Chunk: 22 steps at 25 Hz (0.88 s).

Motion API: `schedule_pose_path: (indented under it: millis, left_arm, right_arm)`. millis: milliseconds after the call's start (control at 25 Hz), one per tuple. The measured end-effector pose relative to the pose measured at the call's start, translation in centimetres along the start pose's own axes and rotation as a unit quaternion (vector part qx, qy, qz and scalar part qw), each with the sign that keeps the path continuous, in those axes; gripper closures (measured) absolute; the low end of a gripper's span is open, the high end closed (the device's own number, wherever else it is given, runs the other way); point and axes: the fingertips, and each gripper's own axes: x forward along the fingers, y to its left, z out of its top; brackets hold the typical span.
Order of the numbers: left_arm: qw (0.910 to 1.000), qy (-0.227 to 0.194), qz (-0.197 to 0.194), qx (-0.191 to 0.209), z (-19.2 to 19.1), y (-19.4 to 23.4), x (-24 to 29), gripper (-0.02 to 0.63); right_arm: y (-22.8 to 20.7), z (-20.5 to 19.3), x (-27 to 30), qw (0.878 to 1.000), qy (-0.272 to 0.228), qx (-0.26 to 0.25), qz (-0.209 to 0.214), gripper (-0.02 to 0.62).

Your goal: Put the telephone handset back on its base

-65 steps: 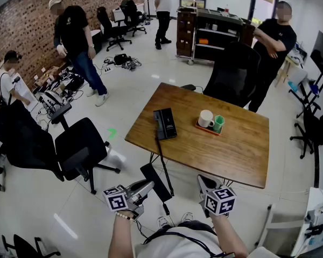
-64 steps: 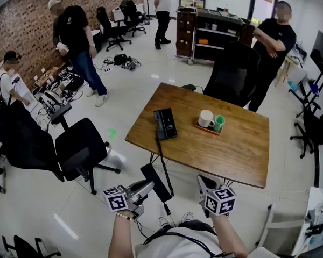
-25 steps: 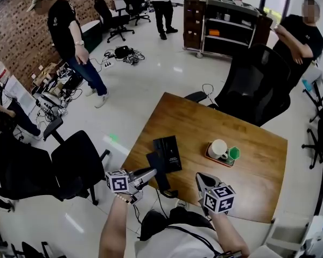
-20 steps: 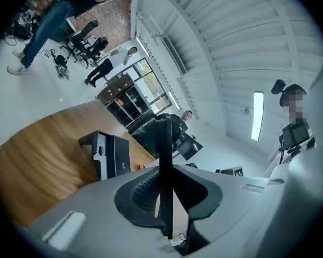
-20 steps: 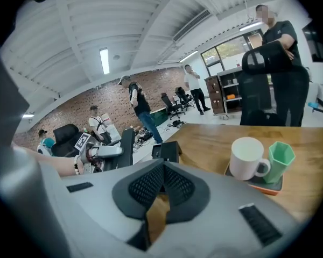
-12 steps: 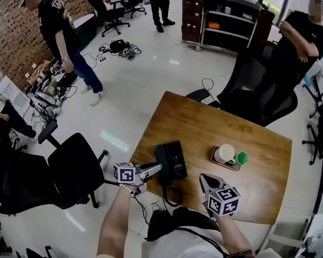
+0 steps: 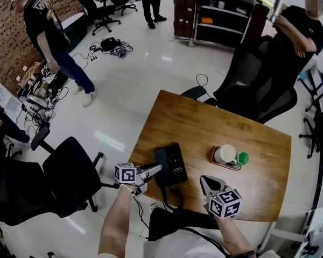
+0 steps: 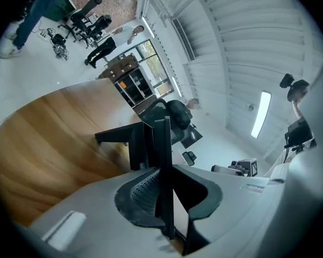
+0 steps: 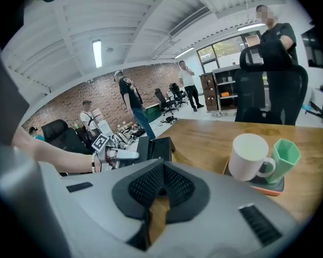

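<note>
Worktop: we see telephone base at near left edge. Handset gripped edge-on in left gripper jaws, right at base. We judge seating step underway; next, lower flat into cradle, release. Right gripper jaws clenched, empty.

Brightness: bright, even white indoor light.
Source: ceiling light strip overhead.
Glare: pale sheen on white floor and wooden table.
Shadows: soft, short.
Distortion: both gripper views fisheye, corners vignetted black.
Focus: right gripper shell blurs close to lens.
</note>
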Motion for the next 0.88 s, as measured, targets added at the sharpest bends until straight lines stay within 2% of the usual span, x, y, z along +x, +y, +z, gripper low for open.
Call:
schedule_pose_path:
  millis: [120,320,480,600,720,760,840,880]
  left_arm:
    - [0.9998,-0.017,0.008,-0.011,0.0,0.6,0.3,0.537]
    - [0.9991,-0.020,0.029,-0.025,-1.0,1.8,0.3,0.537]
    - [0.9980,-0.009,0.062,0.006,-1.1,2.3,0.2,0.523]
    - [0.9935,0.008,0.103,0.046,-1.2,2.8,0.0,0.483]
    - [0.9891,0.012,0.131,0.066,-1.4,2.9,-0.1,0.469]
    - [0.9883,0.008,0.137,0.067,-1.4,2.7,-0.2,0.451]
    - [0.9868,-0.021,0.149,0.060,-0.8,2.1,-0.9,0.367]
    - [0.9852,-0.043,0.157,0.055,-0.2,1.7,-1.6,0.364]
  right_arm:
    - [0.1,-0.3,0.1,1.000,0.002,0.002,0.001,0.594]
    - [0.1,-0.4,0.1,1.000,0.003,0.005,0.001,0.594]
    - [0.1,-0.5,0.1,1.000,0.003,0.009,0.001,0.594]
    - [0.0,-0.6,0.2,1.000,0.003,0.012,0.002,0.594]
    - [0.3,-0.4,0.5,1.000,0.001,0.012,0.006,0.594]
    - [0.4,-0.2,0.5,1.000,0.001,0.012,0.008,0.594]
    - [0.8,0.2,0.6,1.000,0.000,0.012,0.012,0.594]
    - [0.9,0.5,0.6,1.000,-0.001,0.013,0.014,0.594]
